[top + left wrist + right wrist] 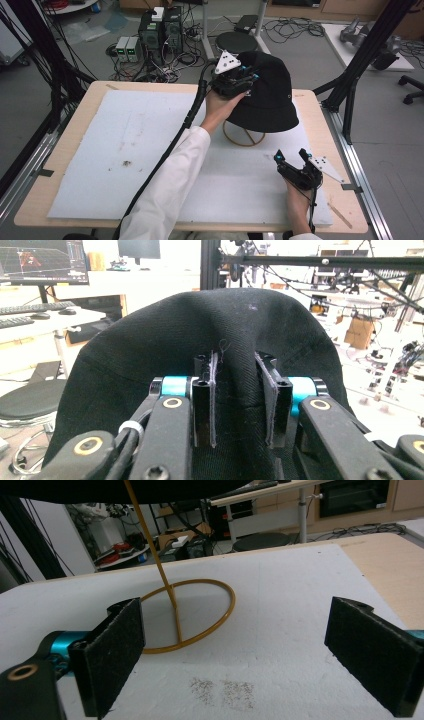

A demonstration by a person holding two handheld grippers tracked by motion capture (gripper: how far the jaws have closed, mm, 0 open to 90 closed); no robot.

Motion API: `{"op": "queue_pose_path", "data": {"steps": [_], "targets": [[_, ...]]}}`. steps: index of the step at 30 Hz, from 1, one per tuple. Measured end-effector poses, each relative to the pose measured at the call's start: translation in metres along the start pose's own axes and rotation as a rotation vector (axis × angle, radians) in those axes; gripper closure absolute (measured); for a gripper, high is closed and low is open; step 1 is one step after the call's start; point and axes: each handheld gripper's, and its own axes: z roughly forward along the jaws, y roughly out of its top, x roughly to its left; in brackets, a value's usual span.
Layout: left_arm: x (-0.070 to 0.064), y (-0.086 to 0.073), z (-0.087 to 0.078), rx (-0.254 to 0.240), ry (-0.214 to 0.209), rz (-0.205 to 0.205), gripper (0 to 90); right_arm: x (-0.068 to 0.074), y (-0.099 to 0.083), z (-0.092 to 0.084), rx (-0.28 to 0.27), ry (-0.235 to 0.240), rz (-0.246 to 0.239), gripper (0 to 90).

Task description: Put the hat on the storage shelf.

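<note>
Two grippers | left gripper [239, 80] at hat [272, 95] crown | right gripper [292, 159] wide, mat [125, 150] edge near

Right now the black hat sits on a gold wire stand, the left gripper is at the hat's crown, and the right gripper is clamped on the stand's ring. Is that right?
Not quite. The right gripper is open and holds nothing: in the right gripper view its pads stand wide apart, short of the stand's ring. The black hat does sit on the stand, with the left gripper at its crown.

My black hat [267, 95] hides the upper stem of its gold wire stand [243, 136]. Whether my left gripper [239, 395] still pinches the fabric, I cannot tell. The hat's brim is cut off at the top edge of my right gripper view.
</note>
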Motion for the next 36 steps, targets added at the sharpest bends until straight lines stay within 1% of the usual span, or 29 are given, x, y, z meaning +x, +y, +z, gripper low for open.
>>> {"op": "queue_pose_path", "data": {"steps": [3,6,9,14,16,19,24,30,33,36], "targets": [[-0.001,-0.001,0.0,-0.003,-0.009,-0.002,70.1,0.0,0.0,-0.001,-0.004,-0.006,-0.002,8.5],[-0.002,-0.001,0.0,-0.009,-0.017,-0.006,63.8,0.0,0.0,-0.001,-0.002,-0.009,0.001,8.4],[-0.001,-0.002,-0.001,-0.018,-0.016,-0.011,57.7,0.0,0.0,-0.001,-0.003,-0.008,0.0,8.5],[-0.001,-0.004,-0.004,-0.038,-0.021,-0.014,54.5,0.0,0.0,-0.001,0.001,-0.005,-0.002,8.4],[-0.001,-0.004,-0.006,-0.048,-0.011,-0.01,49.6,0.0,0.0,-0.001,0.001,-0.006,-0.005,8.4],[-0.002,-0.002,-0.008,-0.057,-0.01,-0.003,41.7,0.0,0.0,-0.001,0.0,-0.006,-0.006,8.4],[-0.003,0.002,-0.017,-0.076,0.001,0.007,37.4,0.0,0.0,-0.001,0.0,-0.007,-0.006,8.4],[-0.003,0.009,-0.031,-0.095,0.023,0.033,30.8,0.0,0.0,-0.001,0.002,-0.009,-0.007,8.5],[-0.002,0.012,-0.039,-0.103,0.041,0.043,27.3,0.0,0.0,-0.001,0.0,-0.007,-0.008,8.4],[-0.001,0.014,-0.05,-0.113,0.058,0.047,26.2,0.0,0.0,-0.001,0.0,-0.009,-0.006,8.4]]}}
